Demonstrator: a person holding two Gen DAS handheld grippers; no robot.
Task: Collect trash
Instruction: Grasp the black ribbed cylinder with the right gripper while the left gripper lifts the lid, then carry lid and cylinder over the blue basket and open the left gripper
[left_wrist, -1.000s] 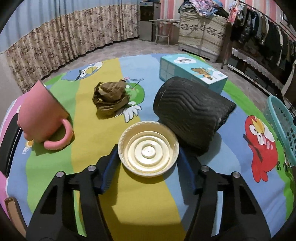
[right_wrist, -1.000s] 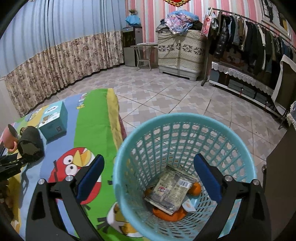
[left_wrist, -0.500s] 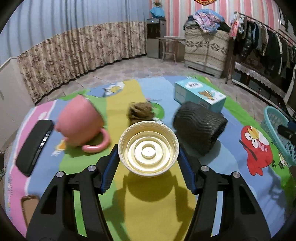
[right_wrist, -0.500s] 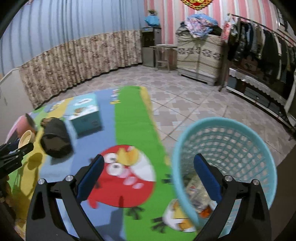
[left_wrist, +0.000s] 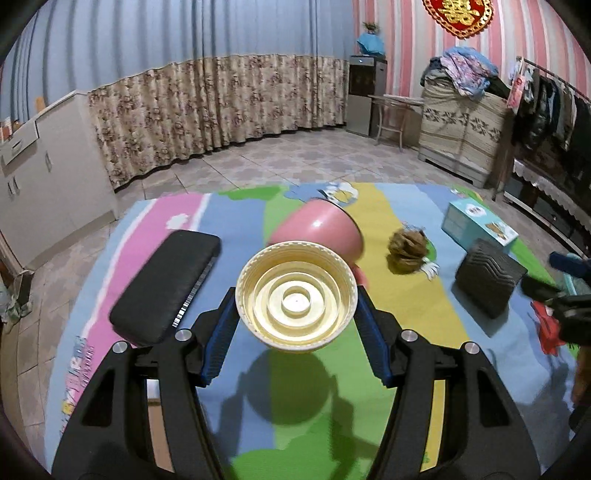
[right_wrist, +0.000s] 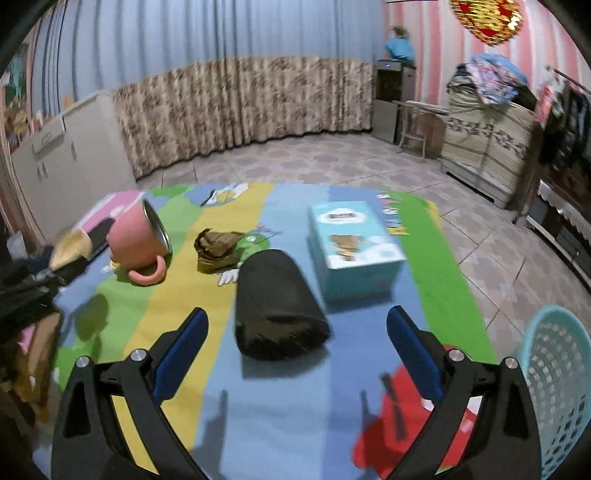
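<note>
the left claw (left_wrist: 295, 314) is clenched on a cream lid (left_wrist: 296, 295) held above the tabletop (left_wrist: 236, 236); the basket (right_wrist: 557, 384) sits far right, nearer the released, empty right claw (right_wrist: 295, 354).

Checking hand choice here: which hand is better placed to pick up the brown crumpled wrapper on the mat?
Right. The right gripper is open and empty, facing the crumpled wrapper beyond the black roll. The left gripper already holds the yellow lid.
</note>
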